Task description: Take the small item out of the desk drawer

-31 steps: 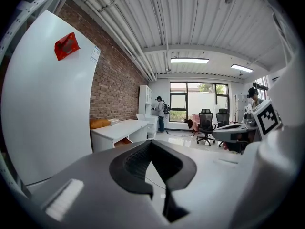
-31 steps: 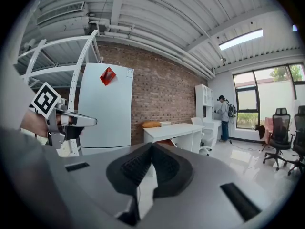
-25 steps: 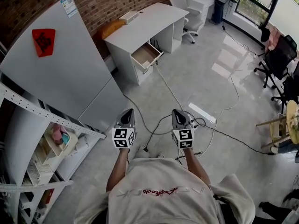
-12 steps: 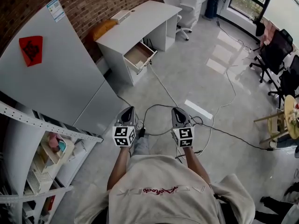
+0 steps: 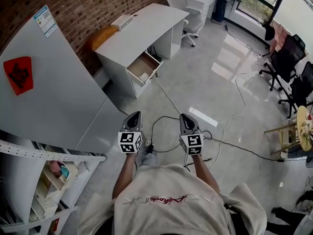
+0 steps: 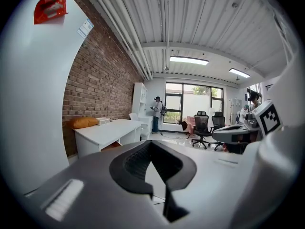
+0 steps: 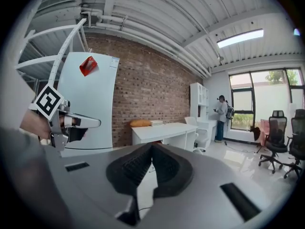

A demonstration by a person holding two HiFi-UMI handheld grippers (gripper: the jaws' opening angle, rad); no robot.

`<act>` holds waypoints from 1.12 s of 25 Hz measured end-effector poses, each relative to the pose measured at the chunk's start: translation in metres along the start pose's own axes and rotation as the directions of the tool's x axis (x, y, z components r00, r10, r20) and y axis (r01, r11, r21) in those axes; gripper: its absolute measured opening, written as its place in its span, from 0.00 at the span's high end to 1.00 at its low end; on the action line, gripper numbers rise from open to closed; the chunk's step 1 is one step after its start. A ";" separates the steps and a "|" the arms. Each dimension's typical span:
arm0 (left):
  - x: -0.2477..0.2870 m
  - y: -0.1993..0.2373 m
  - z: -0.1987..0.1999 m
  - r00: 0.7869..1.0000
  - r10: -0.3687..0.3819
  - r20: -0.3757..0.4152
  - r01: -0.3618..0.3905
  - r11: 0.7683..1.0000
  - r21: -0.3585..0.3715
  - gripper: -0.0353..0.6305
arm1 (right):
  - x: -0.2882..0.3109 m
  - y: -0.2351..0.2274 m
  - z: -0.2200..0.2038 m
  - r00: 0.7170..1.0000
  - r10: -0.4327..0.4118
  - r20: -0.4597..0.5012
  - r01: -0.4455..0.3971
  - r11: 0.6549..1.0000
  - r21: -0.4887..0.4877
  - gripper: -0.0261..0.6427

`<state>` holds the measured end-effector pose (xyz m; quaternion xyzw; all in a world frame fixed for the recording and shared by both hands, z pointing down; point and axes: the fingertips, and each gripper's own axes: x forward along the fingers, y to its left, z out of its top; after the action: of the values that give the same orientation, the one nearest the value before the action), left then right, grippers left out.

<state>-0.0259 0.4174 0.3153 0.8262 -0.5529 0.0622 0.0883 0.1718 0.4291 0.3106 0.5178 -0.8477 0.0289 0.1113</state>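
A white desk (image 5: 142, 31) stands against the brick wall, several steps ahead of me. Its top drawer (image 5: 143, 68) is pulled open, showing a wooden bottom; what lies in it is too small to make out. I hold my left gripper (image 5: 134, 115) and right gripper (image 5: 187, 116) side by side at chest height, pointing forward over the floor. Both are shut with nothing between the jaws. The desk (image 6: 107, 132) shows low and far off in the left gripper view, beyond the left gripper (image 6: 151, 144). The right gripper (image 7: 152, 147) likewise points at the desk (image 7: 159, 130).
A tall white fridge (image 5: 49, 92) and a metal shelf rack (image 5: 44, 180) stand at my left. Cables (image 5: 171, 102) run across the grey floor between me and the desk. A white office chair (image 5: 181, 4) sits by the desk's far end; black chairs (image 5: 288, 58) are at the right.
I have walked forward along the fridge; the shelf rack has slid back and the desk has shifted left in view. Both grippers keep the same shut pose.
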 end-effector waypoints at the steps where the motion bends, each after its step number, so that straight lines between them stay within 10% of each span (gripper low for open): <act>1: 0.011 0.008 0.004 1.000 -0.009 0.000 0.009 1.000 -0.001 0.93 | 0.013 -0.002 0.005 1.000 -0.008 -0.002 0.008 1.000 -0.001 0.94; 28: 0.220 0.182 0.062 0.984 -0.180 -0.012 0.180 0.984 -0.003 0.93 | 0.250 -0.032 0.065 0.986 -0.163 -0.038 0.163 0.987 -0.006 0.94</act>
<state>-0.1099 0.1378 0.3127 0.8722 -0.4756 0.0585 0.0978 0.0801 0.1855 0.2994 0.5847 -0.8002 0.0284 0.1305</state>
